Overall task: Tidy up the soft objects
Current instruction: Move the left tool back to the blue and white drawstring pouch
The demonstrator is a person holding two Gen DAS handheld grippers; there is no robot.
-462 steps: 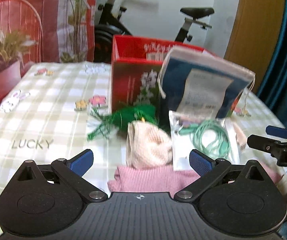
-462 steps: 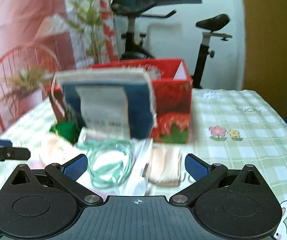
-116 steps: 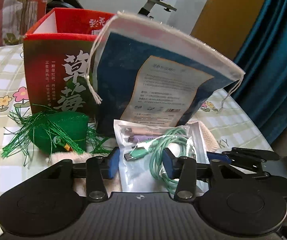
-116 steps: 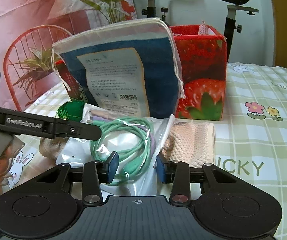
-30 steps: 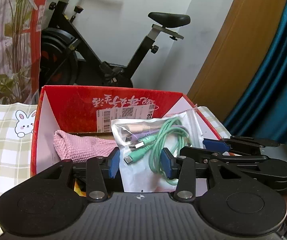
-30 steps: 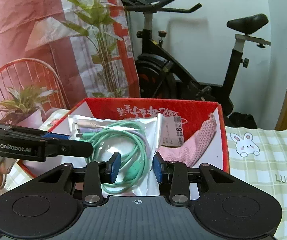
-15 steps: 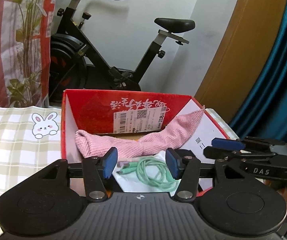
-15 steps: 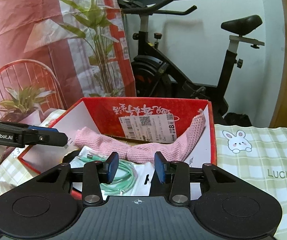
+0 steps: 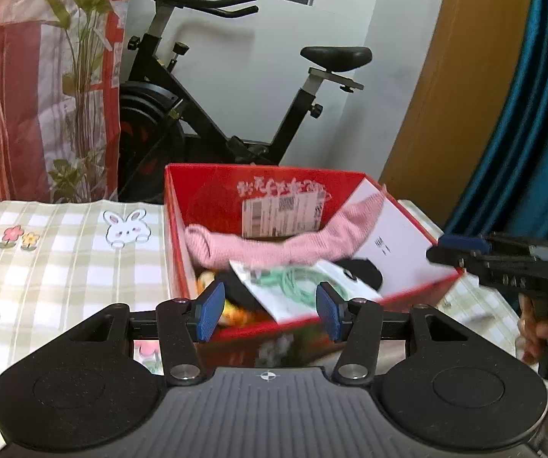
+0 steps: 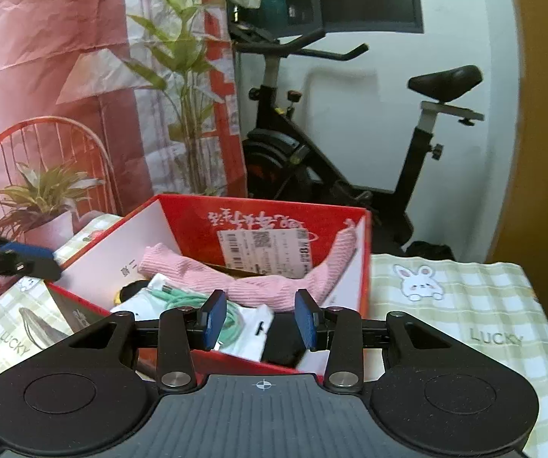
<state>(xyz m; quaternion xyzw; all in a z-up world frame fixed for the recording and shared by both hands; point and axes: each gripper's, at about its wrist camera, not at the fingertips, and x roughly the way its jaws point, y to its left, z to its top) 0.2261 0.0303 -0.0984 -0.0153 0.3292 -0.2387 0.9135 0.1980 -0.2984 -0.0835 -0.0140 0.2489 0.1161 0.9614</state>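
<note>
Left wrist view: cable bag (image 9: pixel 296 286) lies in the red box (image 9: pixel 174 229); both grippers (image 9: pixel 268 311) (image 10: pixel 260 322) hover empty, jaws spread. Next, probably, another soft item from the desk (image 9: pixel 64 259).

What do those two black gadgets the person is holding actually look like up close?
Each is matte black plastic. The left gripper has a ribbed centre plate with a small crosshair mark, round discs on both sides, silver screws on angular links, and two fingers tipped with textured blue pads. The right gripper is built the same. Seen from the side it is slim, with white lettering too blurred to read. No sleeves or cables show clearly.
</note>
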